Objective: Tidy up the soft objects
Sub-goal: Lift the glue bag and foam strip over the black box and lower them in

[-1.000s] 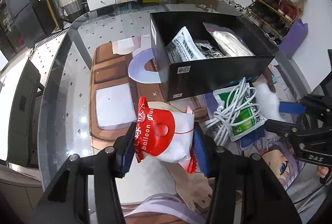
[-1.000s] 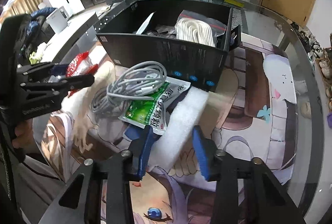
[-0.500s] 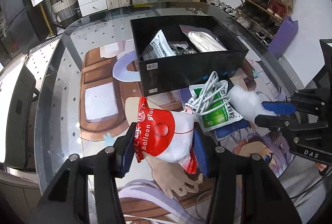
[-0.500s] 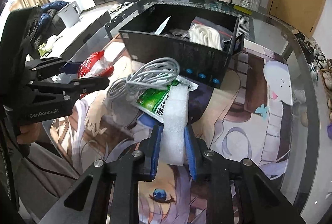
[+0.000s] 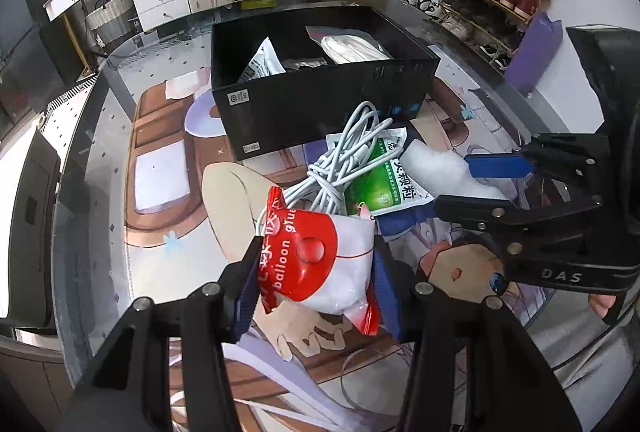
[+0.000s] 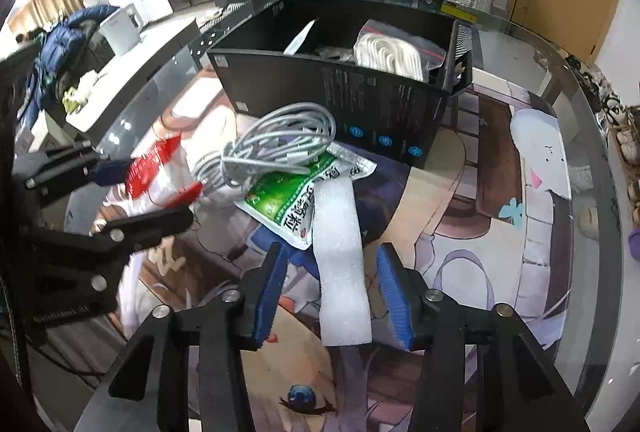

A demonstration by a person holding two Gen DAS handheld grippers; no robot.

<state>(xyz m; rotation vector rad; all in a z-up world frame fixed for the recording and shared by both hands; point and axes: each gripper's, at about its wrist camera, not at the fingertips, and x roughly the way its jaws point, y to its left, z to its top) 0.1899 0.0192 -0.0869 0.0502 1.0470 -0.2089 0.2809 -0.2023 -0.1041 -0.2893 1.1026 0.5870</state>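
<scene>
Here, right tool [image 6: 330, 296] straddles foam strip [image 6: 342, 264], gaps both sides.

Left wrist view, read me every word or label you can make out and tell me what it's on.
"balloon glue": red-and-white packet in the left claw.
"DAS": right claw body.
Green sachet: Chinese characters, not reliably readable.
Black box: white stickers and blue icons, too small to read.

Right claw [image 6: 332, 296] now off foam strip [image 6: 340, 264]
</scene>
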